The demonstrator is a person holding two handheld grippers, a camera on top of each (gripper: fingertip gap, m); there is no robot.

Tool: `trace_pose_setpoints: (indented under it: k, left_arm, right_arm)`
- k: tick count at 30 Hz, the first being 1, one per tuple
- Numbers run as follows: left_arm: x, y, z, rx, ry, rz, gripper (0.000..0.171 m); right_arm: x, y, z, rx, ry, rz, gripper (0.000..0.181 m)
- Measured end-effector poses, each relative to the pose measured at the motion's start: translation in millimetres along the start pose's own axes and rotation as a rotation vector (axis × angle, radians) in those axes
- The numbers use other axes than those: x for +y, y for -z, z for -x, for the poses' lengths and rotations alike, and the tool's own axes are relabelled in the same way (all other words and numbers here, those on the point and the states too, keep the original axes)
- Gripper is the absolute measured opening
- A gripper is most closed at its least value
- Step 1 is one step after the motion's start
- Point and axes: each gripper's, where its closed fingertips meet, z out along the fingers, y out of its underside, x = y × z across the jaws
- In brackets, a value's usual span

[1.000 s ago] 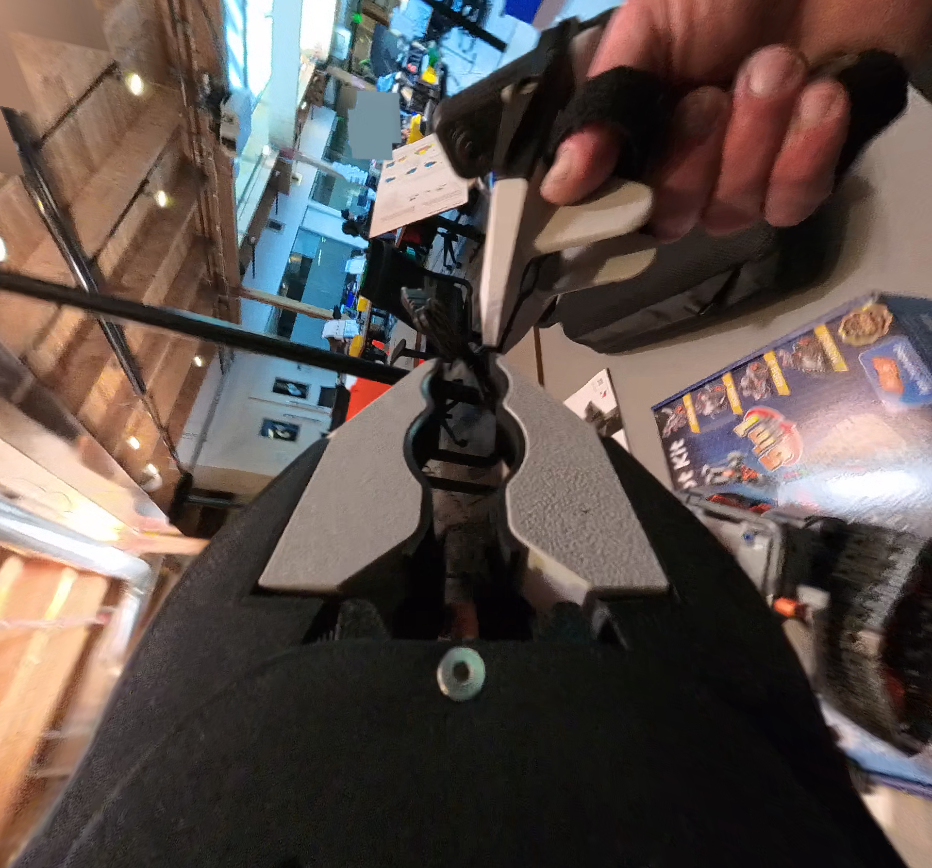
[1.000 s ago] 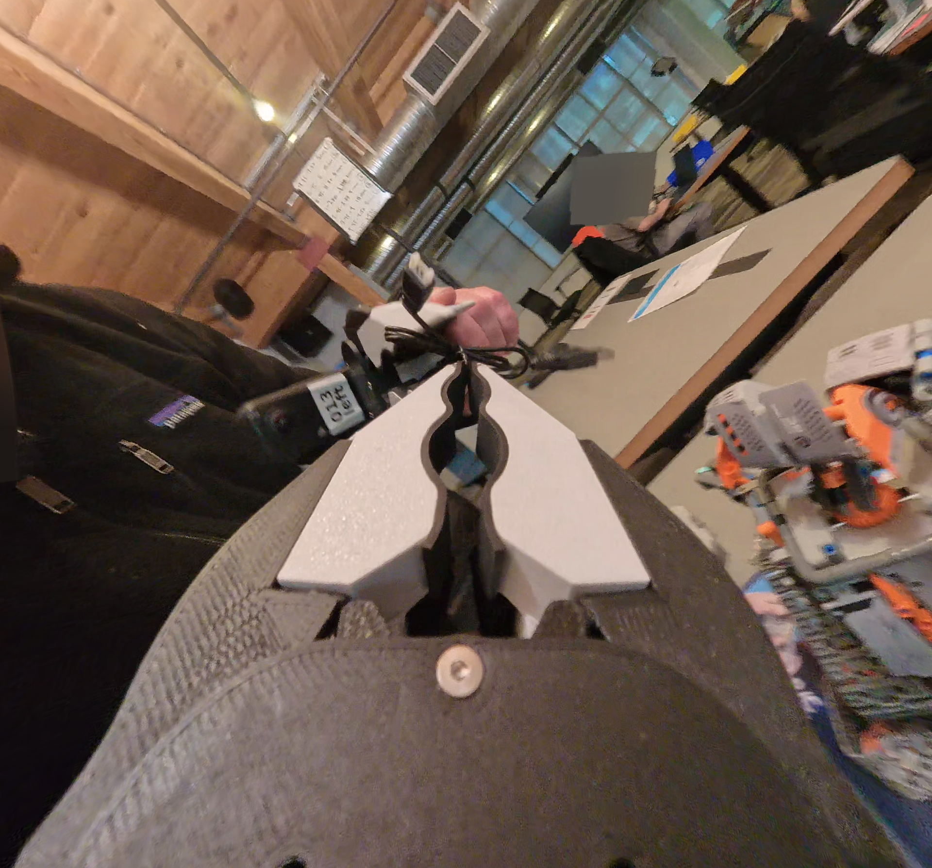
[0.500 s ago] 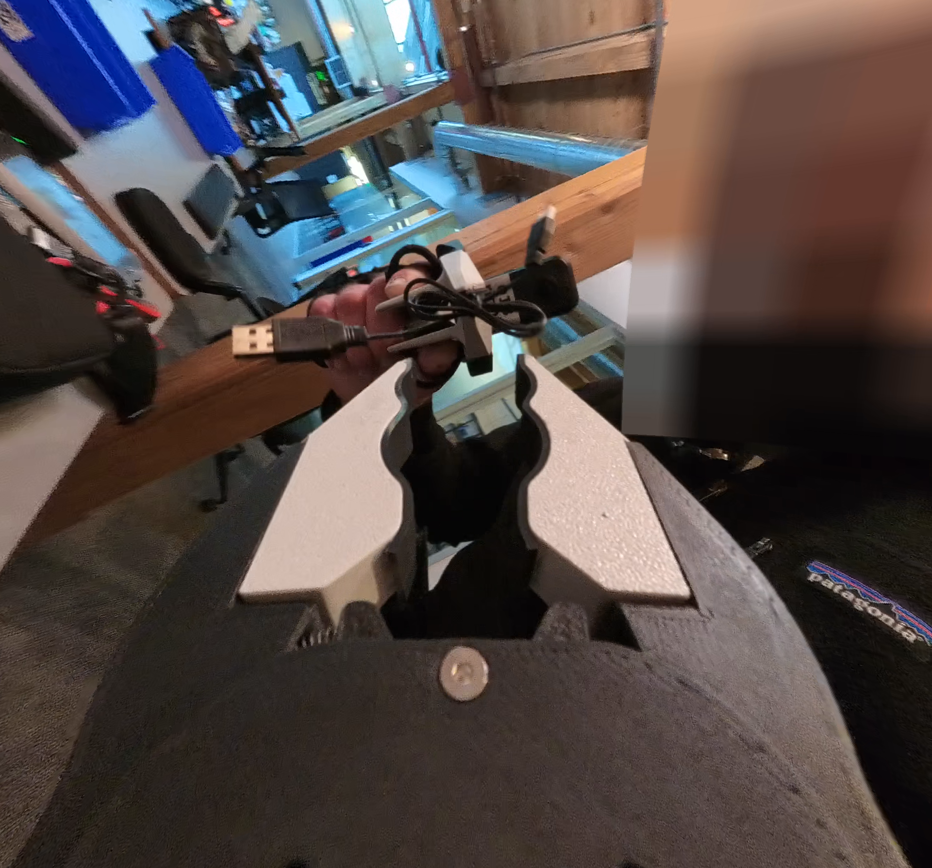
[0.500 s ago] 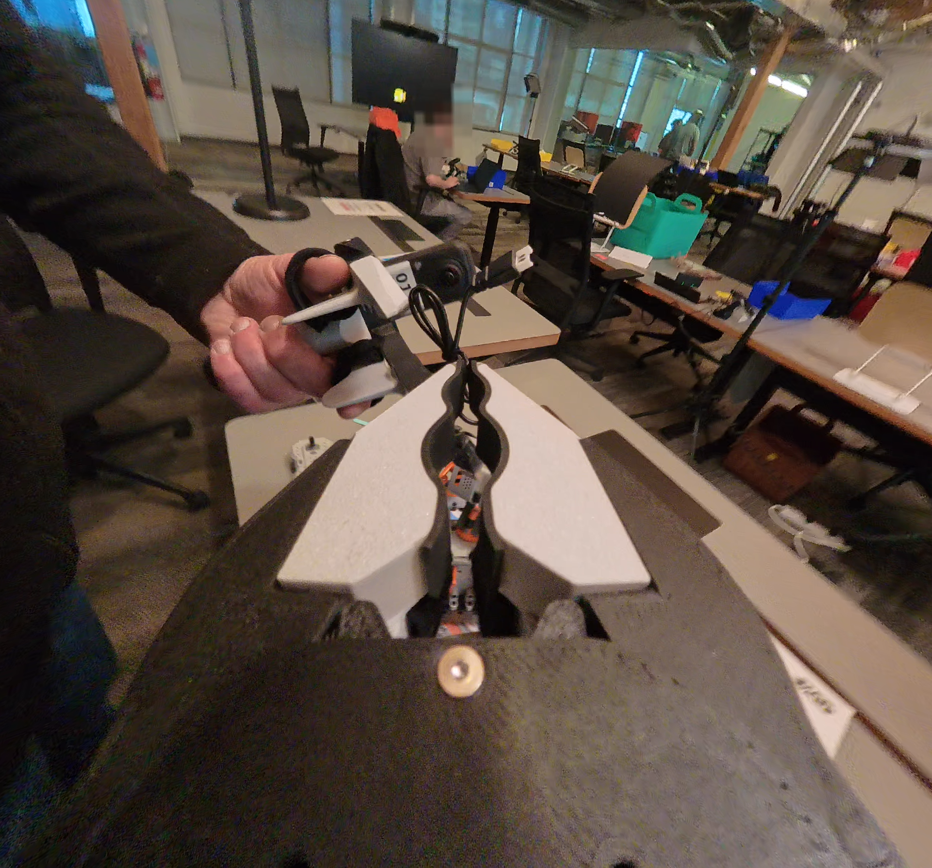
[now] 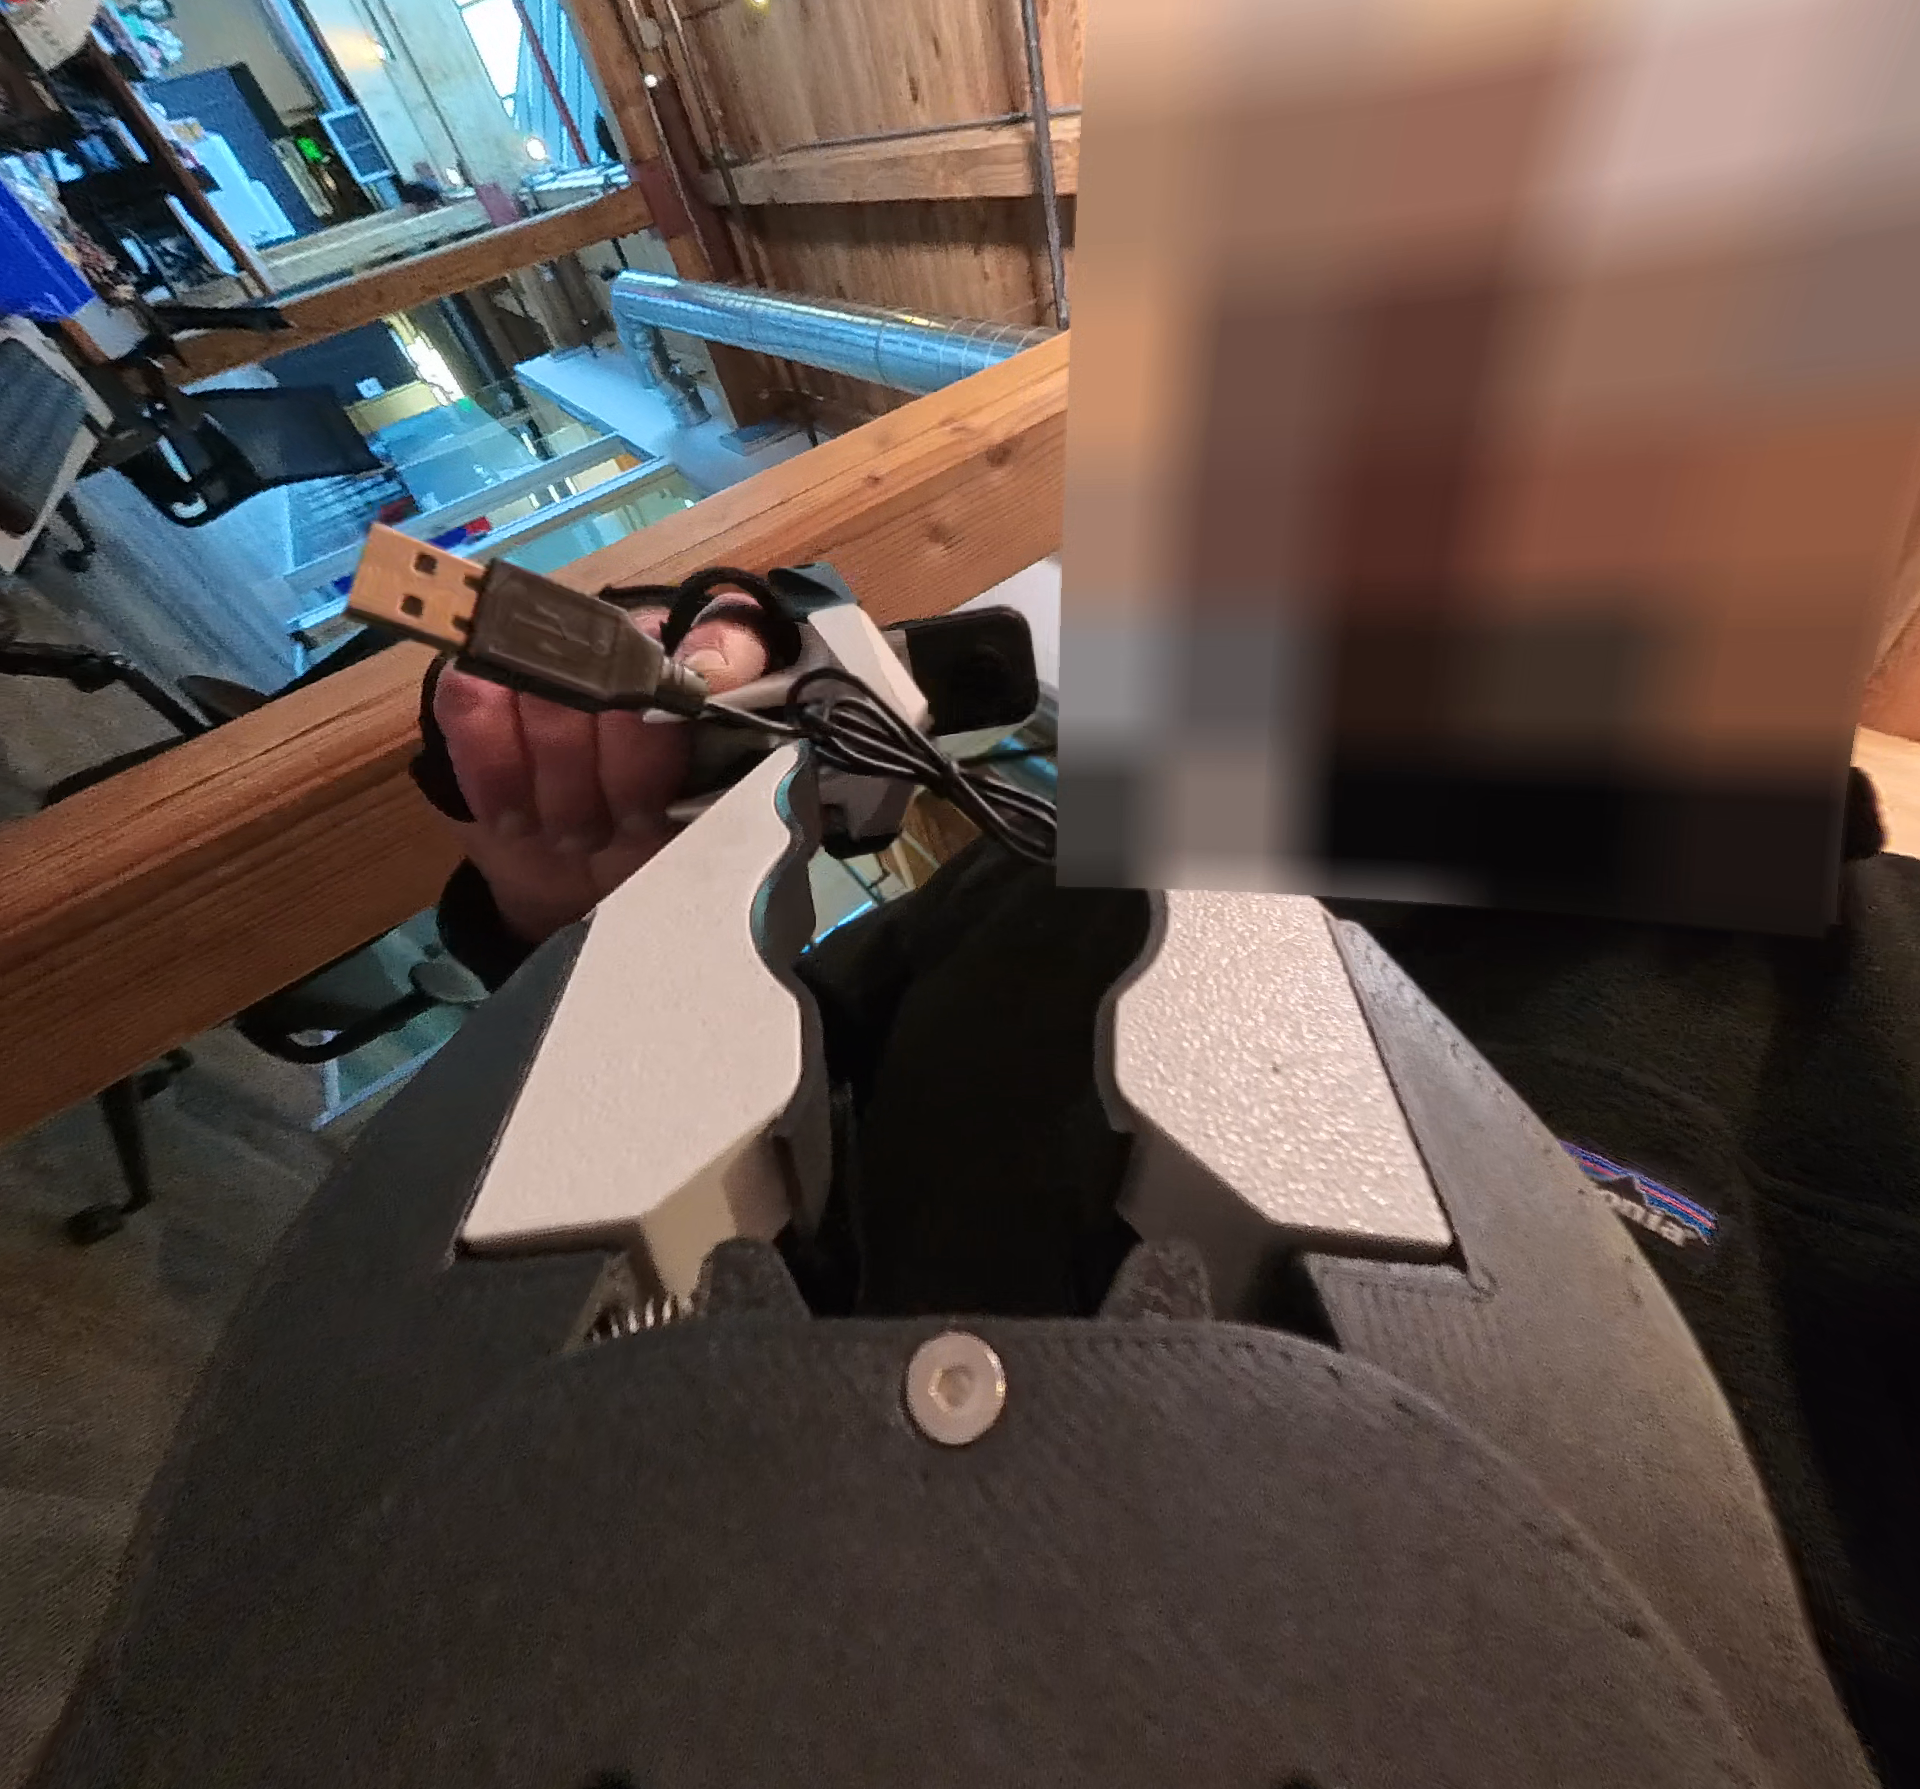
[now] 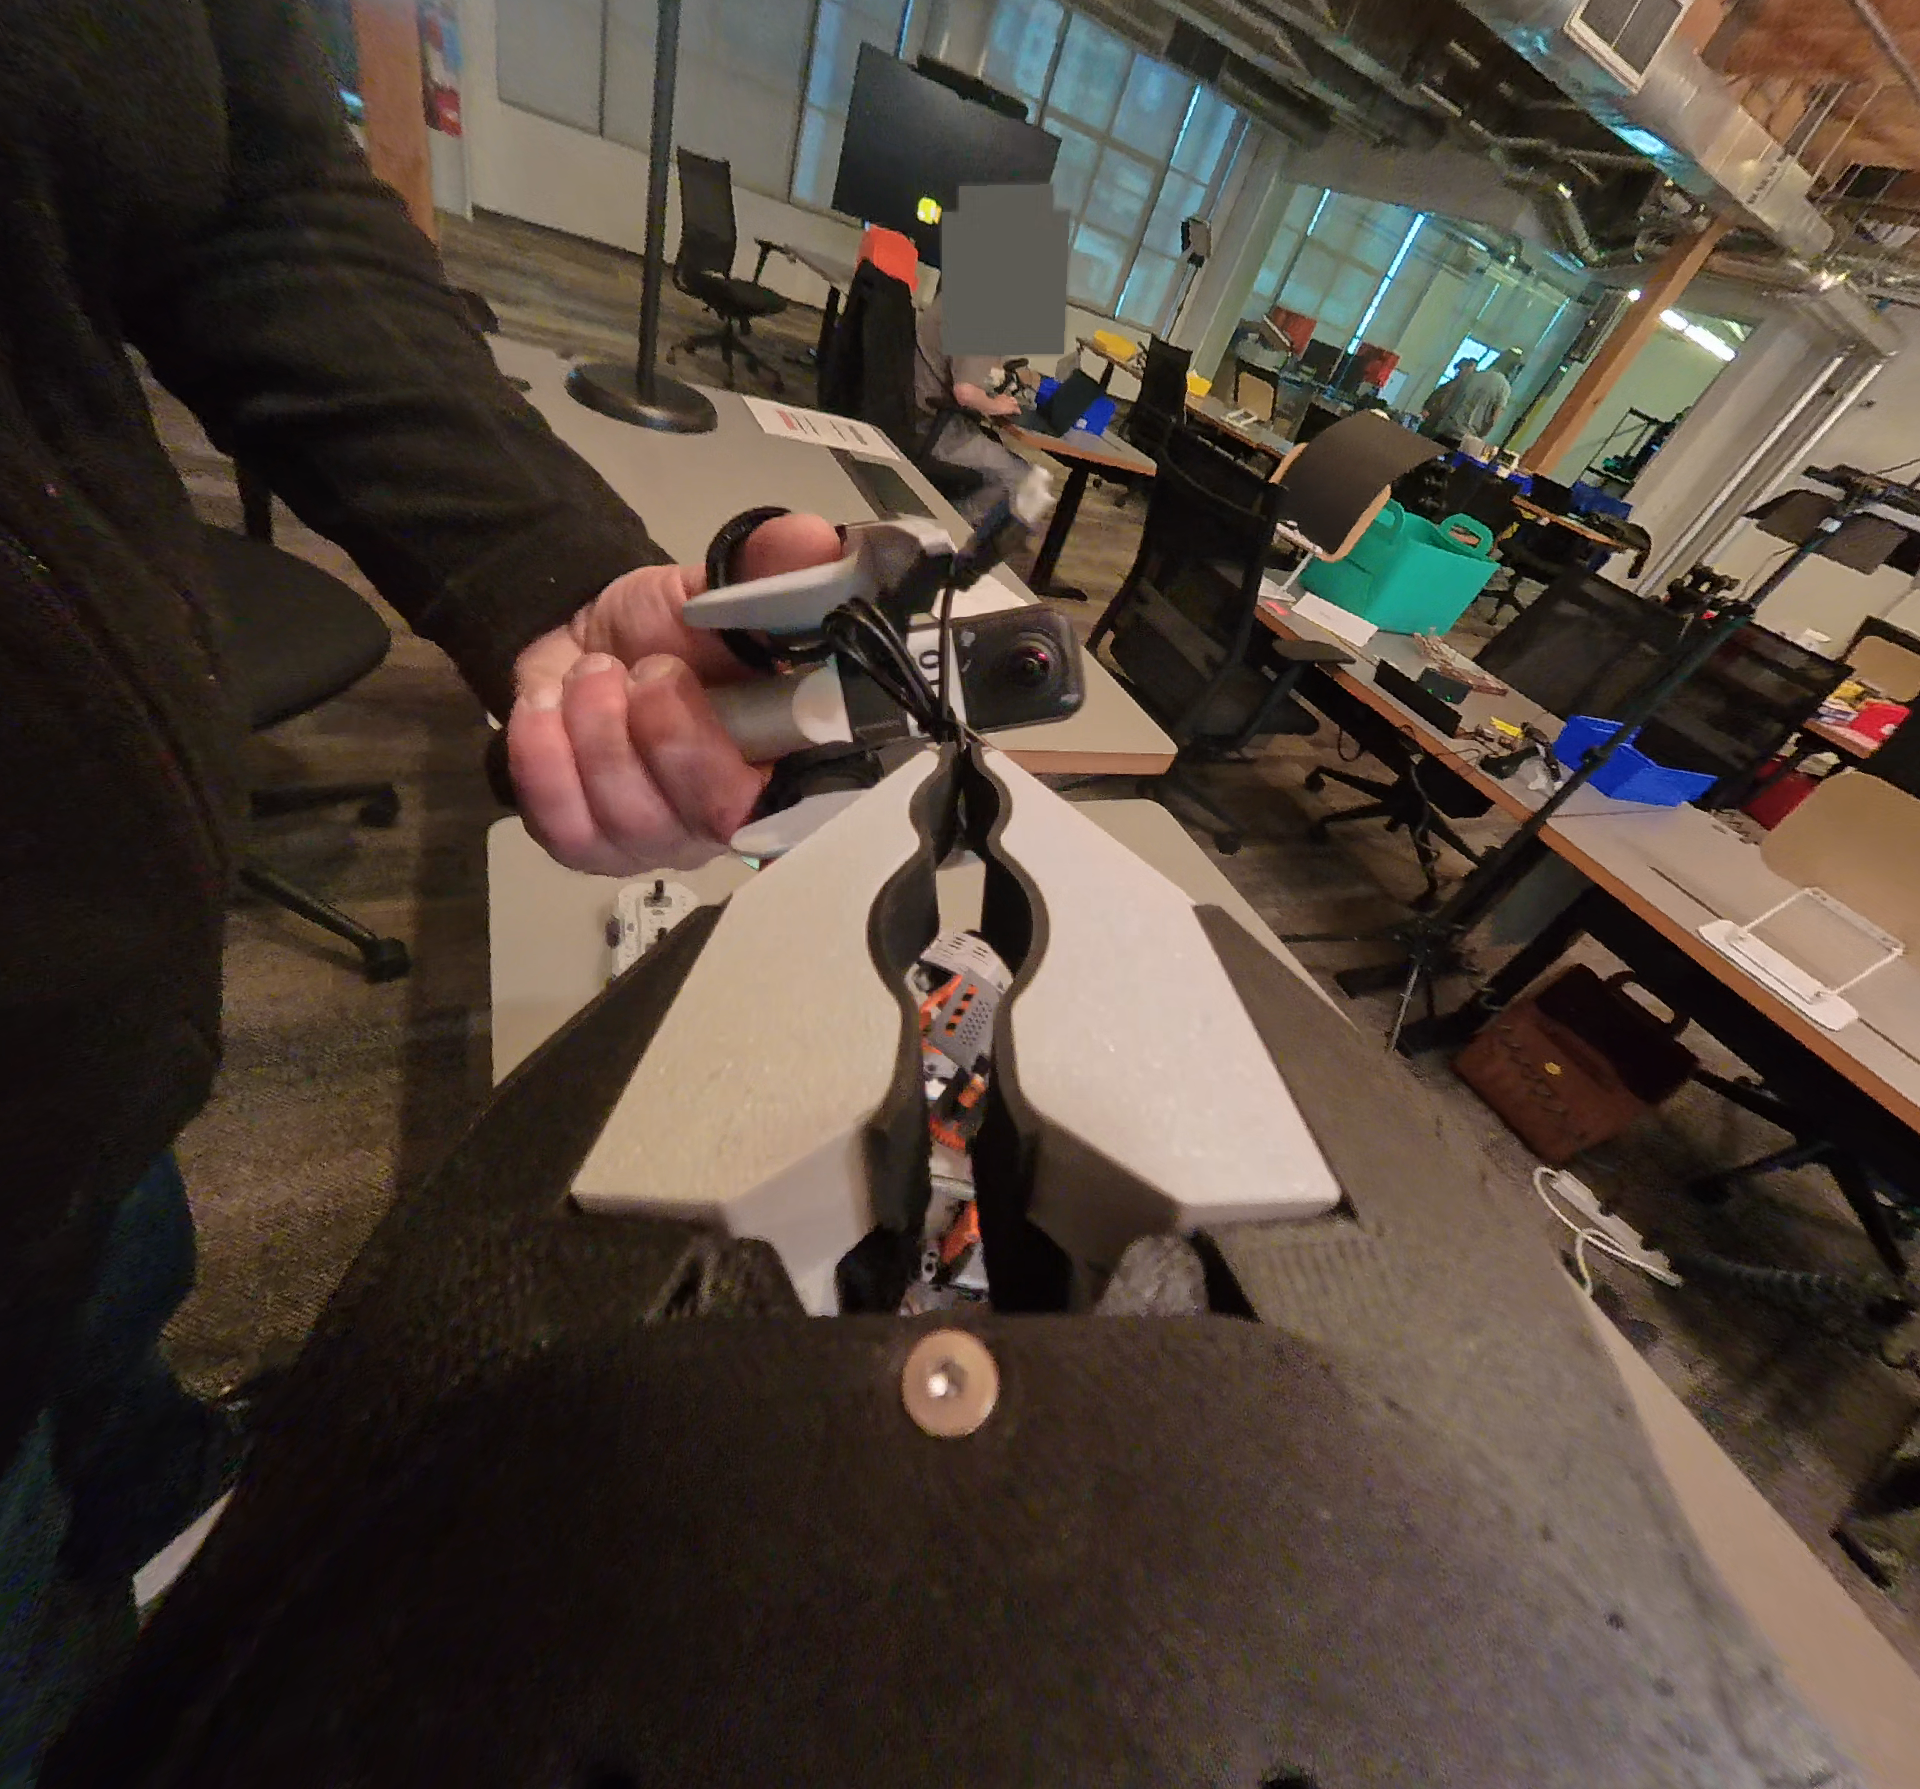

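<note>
My right gripper (image 6: 961, 757) is shut, and its tips pinch a thin black USB cable (image 6: 883, 653) that is coiled in a small bundle. In the left wrist view the cable (image 5: 894, 752) hangs just ahead of my left finger, and its metal USB plug (image 5: 499, 617) sticks out to the upper left. My left gripper (image 5: 966, 825) is wide open and empty, with its right fingertip hidden behind a blurred patch. A person's hand (image 6: 623, 742) holds the left gripper just beyond my right tips; another hand (image 5: 551, 783) holds the right one.
Grey tables (image 6: 727, 482) and black office chairs (image 6: 727, 285) stand around. A grey and orange toy robot (image 6: 961, 1012) shows through my right fingers' gap. A thick wooden beam (image 5: 260, 835) crosses the left wrist view. The person's dark jacket (image 5: 1558, 1116) fills the lower right there. Only a small space, under 4 cm, lies between the two pairs of fingers.
My left gripper was shut on the cable and has let go and opened wide. My right gripper stays shut on the cable. Both views have swung, and the USB plug is nearer the left camera.
</note>
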Motion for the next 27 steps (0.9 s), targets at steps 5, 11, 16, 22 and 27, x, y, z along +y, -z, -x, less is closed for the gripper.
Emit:
trace_pose_setpoints:
  k: [5,11,16,22,27]
  left_arm:
    - [-2.8,-5.2,8.3,-0.096,-0.132,0.034,0.027]
    - [-7.7,-1.9,15.7,-0.245,-0.364,0.105,0.004]
    - [-13.3,-4.5,17.0,-0.285,-0.422,0.098,0.005]
    - [-15.5,-4.2,18.0,-0.393,-0.639,0.162,0.000]
    - [-17.9,-4.6,16.6,-0.479,-0.821,0.242,0.000]
  right_arm:
    - [1.9,4.1,-2.7,0.006,-0.040,-0.014,0.000]
    - [8.2,9.7,-10.1,0.006,-0.158,-0.030,0.000]
    - [8.1,10.8,-13.6,-0.004,-0.188,-0.033,0.000]
    - [12.4,11.9,-14.2,-0.004,-0.206,-0.017,0.000]
    - [13.6,12.5,-15.9,0.003,-0.234,0.002,0.000]
